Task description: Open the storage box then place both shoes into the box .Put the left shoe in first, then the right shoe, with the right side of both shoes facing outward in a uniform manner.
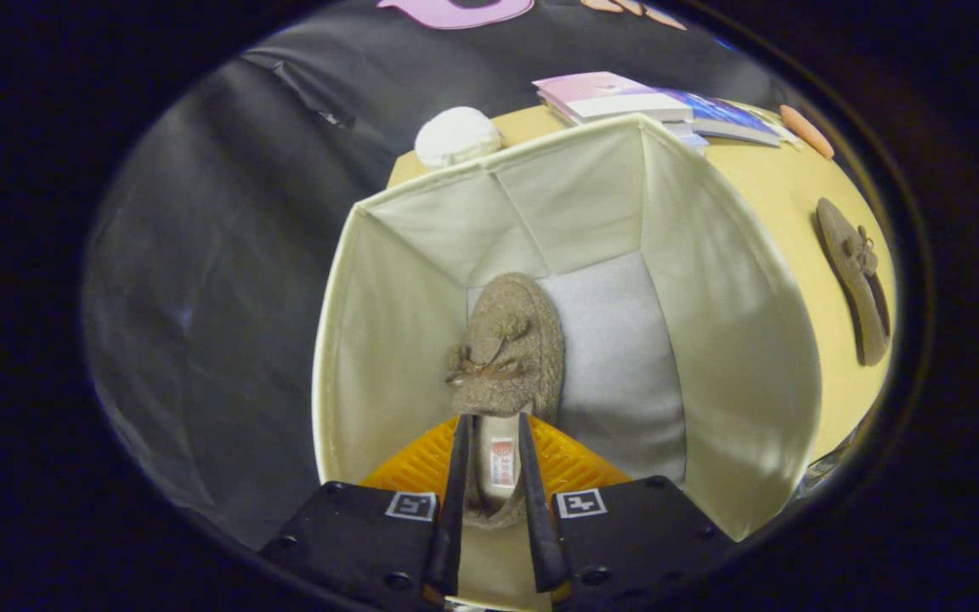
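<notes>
My gripper [494,463] hangs over the open storage box [710,323], pointing down into it. My jaws are narrowed around the heel end of a fuzzy brown shoe [506,348]; both fingers [458,476] sit against the sides of its heel opening, so I read them as closed on the shoe. The shoe runs from between my fingers toward 12 o'clock, toe away from me, bow on top, with a label showing on the insole between the fingers. It lies inside the box along the wall at 9 o'clock, on or just above the grey floor pad [617,357]; I cannot tell if it touches the pad. The pad's 3 o'clock half is bare. The second shoe [855,276] lies on the yellow table [770,195] outside the box, at about 2 o'clock from my fingers, well apart from the box wall. Beyond the box at 12 o'clock sits a white round thing [458,136] on the table edge, and at 1 o'clock a stack of books [625,98].
</notes>
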{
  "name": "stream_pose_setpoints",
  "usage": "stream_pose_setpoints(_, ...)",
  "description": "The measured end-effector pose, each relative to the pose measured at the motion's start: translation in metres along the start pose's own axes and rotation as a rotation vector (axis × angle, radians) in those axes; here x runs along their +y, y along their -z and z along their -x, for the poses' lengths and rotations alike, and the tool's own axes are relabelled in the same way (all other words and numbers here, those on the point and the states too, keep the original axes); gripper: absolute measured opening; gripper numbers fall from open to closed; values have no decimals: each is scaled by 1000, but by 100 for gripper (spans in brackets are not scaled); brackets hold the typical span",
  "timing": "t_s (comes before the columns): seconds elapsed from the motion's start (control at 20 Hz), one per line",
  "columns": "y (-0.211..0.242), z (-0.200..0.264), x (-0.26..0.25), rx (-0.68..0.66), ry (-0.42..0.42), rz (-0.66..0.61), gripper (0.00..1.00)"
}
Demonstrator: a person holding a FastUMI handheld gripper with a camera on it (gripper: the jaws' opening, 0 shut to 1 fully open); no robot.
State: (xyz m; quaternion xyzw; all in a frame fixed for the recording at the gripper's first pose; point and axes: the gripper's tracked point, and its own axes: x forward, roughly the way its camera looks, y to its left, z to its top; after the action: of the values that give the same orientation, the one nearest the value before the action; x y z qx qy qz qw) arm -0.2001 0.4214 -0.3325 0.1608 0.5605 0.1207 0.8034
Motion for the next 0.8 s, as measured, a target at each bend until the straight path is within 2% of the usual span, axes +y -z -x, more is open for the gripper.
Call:
stream_pose_setpoints(0.35, -53, 52, -19, -171, -92, -16, 37)
stream_pose_setpoints(0.6, -119, 104, -78, -362, -70, -61, 37)
stream_pose_setpoints(0.8, -152, 136, -160, -450, -3, -66, 37)
